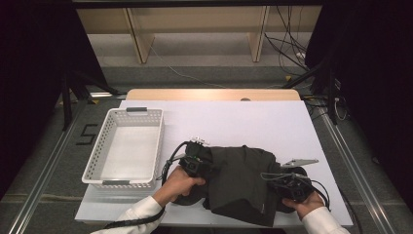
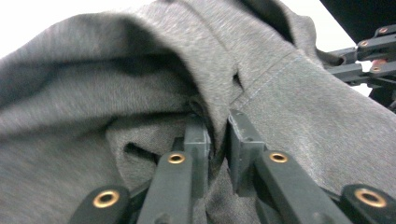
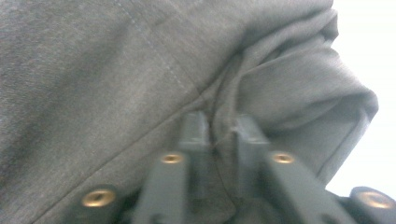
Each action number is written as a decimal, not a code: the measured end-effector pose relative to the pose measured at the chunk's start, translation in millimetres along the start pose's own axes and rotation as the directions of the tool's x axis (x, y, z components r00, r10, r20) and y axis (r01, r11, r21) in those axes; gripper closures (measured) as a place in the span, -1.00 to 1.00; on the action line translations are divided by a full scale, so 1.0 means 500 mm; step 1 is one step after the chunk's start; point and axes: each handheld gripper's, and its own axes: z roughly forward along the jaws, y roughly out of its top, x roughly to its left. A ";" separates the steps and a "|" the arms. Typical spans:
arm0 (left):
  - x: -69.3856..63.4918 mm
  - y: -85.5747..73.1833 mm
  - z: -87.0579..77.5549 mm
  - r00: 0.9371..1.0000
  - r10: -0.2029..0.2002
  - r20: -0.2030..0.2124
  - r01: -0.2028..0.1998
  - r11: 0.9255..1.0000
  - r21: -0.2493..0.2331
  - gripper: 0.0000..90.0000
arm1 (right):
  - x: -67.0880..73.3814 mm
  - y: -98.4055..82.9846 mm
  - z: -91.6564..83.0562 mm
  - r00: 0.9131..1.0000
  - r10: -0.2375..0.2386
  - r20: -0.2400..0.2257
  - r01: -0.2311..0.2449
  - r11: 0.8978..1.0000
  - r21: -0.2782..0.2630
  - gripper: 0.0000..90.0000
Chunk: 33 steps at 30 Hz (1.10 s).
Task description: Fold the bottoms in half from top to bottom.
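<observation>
High view: we see a dark grey, crumpled knit garment (image 1: 243, 183) lying on the white table (image 1: 243, 122) near its front edge, between the two hands. The left gripper (image 1: 200, 157) meets the garment's left side and the right gripper (image 1: 280, 181) its right side; a white perforated plastic basket (image 1: 124, 146) stands just left of the left hand, close to the table's left edge, with bare white surface beyond the garment toward the far edge and to the right.

Left gripper view: here we see what the high view hides, namely the left gripper (image 2: 217, 137) clenched on a fold of the garment (image 2: 116, 93), a thin ridge of cloth pinched between the nearly meeting jaws beside a stitched seam. The other gripper's black linkage appears at the upper right, with white table showing past the cloth's top edge.

Right gripper view: we see the right gripper (image 3: 218, 135) likewise grasping the garment (image 3: 93, 70), its jaws closed on a fold where a seam runs in; the picture is blurred, so the fold seems, rather than plainly shows, to be a rolled hem or cuff. White table lies open to the right of the cloth.
</observation>
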 end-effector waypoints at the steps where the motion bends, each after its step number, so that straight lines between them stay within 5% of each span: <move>1: 0.001 0.009 -0.007 1.000 0.004 -0.005 -0.004 1.000 -0.017 0.79 | -0.001 0.007 -0.002 1.000 -0.003 -0.002 0.003 1.000 -0.010 0.89; 5: 0.017 0.057 -0.031 0.998 0.021 -0.052 -0.025 0.997 -0.078 0.79 | -0.004 0.046 -0.017 0.999 -0.025 0.024 0.027 0.995 -0.100 0.91; 9: 0.061 0.086 -0.017 0.998 -0.020 -0.054 0.015 0.996 -0.089 0.79 | -0.011 0.095 -0.011 0.996 -0.048 0.077 0.060 0.985 -0.161 0.92; 12: 0.099 0.069 0.015 0.997 -0.052 -0.064 0.048 0.997 -0.067 0.79 | -0.028 0.107 0.031 0.996 -0.046 0.081 0.057 0.989 -0.133 0.92; 17: 0.130 0.032 0.046 0.996 -0.038 -0.081 0.036 0.999 -0.028 0.78 | -0.017 0.084 0.094 0.994 -0.091 0.060 0.092 0.996 -0.012 0.92; 19: 0.127 0.032 0.039 0.996 -0.031 -0.085 0.028 0.999 -0.028 0.77 | -0.012 0.081 0.099 0.993 -0.098 0.070 0.099 0.995 -0.007 0.91; 22: 0.105 0.032 0.021 0.988 0.013 -0.156 -0.014 1.000 -0.001 0.59 | -0.017 0.080 0.093 0.996 -0.069 0.062 0.070 0.997 -0.016 0.88; 26: 0.082 0.029 -0.028 0.986 0.030 -0.164 -0.040 0.998 -0.053 0.46 | -0.026 0.089 0.061 0.999 -0.026 0.034 0.028 0.998 -0.058 0.52; 30: 0.059 0.041 -0.069 0.990 0.016 -0.141 -0.038 0.987 -0.154 0.45 | -0.037 0.108 0.007 0.999 0.009 0.033 -0.004 0.991 -0.137 0.09; 33: 0.031 0.046 -0.075 0.995 0.048 -0.088 -0.062 0.985 -0.162 0.53 | -0.035 0.124 -0.023 1.000 0.024 0.009 -0.022 0.983 -0.181 0.02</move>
